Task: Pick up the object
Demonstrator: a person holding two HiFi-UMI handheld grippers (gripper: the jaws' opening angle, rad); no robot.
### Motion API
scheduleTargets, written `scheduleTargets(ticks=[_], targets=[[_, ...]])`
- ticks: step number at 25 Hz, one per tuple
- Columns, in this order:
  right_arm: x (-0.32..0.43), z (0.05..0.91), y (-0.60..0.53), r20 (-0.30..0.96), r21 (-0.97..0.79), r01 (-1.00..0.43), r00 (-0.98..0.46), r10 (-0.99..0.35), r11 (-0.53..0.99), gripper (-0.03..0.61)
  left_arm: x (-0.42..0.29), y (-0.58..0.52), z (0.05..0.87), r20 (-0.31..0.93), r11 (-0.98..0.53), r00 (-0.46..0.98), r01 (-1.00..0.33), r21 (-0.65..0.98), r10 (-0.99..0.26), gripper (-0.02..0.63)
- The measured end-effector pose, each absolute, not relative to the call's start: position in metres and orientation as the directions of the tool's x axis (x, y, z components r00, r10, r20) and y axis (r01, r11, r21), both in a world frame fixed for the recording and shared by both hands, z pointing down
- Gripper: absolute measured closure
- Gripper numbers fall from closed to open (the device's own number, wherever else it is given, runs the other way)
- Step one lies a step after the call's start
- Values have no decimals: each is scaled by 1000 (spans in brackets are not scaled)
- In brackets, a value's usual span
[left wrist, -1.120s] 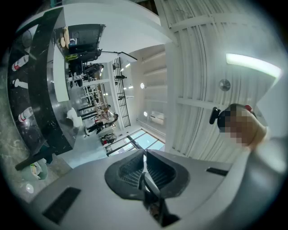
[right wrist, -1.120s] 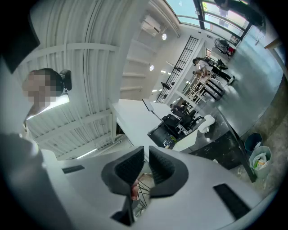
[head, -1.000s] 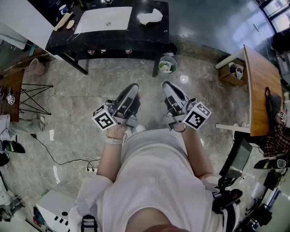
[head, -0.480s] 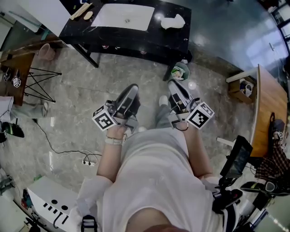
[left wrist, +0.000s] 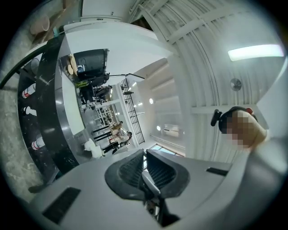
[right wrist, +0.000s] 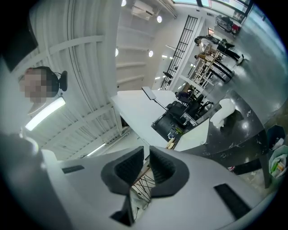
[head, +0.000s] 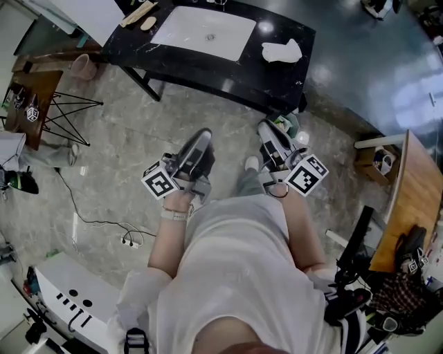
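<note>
In the head view I hold both grippers at waist height over the marble floor, pointing toward a black table (head: pixel 208 69). On the table lie a white rectangular basin (head: pixel 204 31), a crumpled white cloth-like thing (head: pixel 282 50) and wooden utensils (head: pixel 138 14). My left gripper (head: pixel 203 133) is shut with nothing between its jaws; its own view shows the pads together (left wrist: pixel 145 155) and the table edge (left wrist: pixel 49 112) at the left. My right gripper (head: pixel 266 127) is shut and holds nothing (right wrist: pixel 146 155); the white cloth-like thing (right wrist: pixel 223 112) shows far ahead of it.
A small bin (head: pixel 292 124) with green contents stands by the table leg, just beyond the right gripper. A wooden desk (head: pixel 408 200) is at the right, a low wooden stand (head: pixel 31 104) at the left. A cable and power strip (head: pixel 131 240) lie on the floor.
The black table has come nearer and shifted right in the head view as I walk toward it. Both grippers keep their place in front of my body, still shut.
</note>
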State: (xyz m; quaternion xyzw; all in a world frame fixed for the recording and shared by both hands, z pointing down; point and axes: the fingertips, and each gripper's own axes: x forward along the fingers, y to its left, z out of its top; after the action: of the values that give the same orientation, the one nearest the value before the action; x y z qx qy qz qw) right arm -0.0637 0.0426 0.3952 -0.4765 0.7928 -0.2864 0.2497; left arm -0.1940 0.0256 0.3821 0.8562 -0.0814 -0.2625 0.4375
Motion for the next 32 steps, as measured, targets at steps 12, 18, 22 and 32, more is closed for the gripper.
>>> scheduleTargets(ticks=[12, 18, 22, 32], targets=[[26, 411, -60, -63, -675, -626, -477, -877, 390, 555, -115, -57, 384, -325, -588, 818, -20, 809, -475, 606], [62, 426, -99, -27, -663, -638, -503, -864, 392, 548, -81, -82, 390, -310, -577, 797, -58, 814, -518, 606], [78, 433, -123, 3, -627, -666, -522, -853, 405, 526, -64, -97, 390, -298, -568, 785, -81, 819, -542, 606], [93, 446, -155, 49, -600, -687, -544, -838, 410, 465, -48, -104, 396, -270, -542, 777, -108, 833, -569, 606]])
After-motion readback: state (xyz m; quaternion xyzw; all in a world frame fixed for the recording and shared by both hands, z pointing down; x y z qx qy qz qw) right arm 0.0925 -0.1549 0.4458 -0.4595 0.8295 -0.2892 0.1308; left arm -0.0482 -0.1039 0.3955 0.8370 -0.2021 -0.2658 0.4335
